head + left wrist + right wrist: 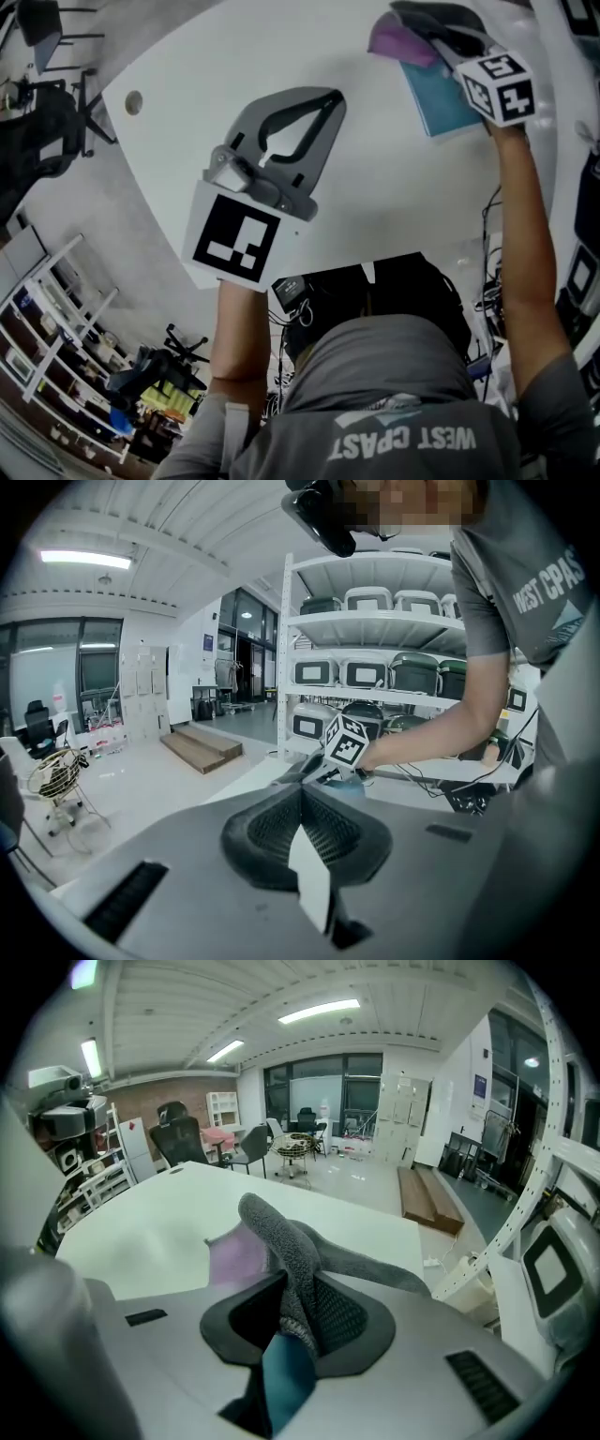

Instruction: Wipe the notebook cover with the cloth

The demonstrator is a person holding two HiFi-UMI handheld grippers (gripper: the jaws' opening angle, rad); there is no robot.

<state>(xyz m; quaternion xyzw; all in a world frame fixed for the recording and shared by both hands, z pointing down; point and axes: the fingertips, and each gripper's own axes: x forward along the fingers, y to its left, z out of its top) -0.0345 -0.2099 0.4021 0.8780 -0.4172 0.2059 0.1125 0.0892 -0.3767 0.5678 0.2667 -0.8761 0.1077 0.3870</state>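
Right gripper point(292, 1283) pinches one cloth point(281, 1232) over one notebook point(442, 98), near the table point(375, 197) edge. Left gripper point(328, 97), jaws pressed together, hangs over open mid-table.

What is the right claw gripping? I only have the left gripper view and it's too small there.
Observer: In the right gripper view, the right claw is shut on a grey cloth.
Operator: Is the cloth on the notebook?
Observer: The head view shows it covering one corner of the teal notebook.
Operator: Is the left claw anywhere near that?
Observer: No. In the head view, the left claw is over bare white table, apart from the notebook.
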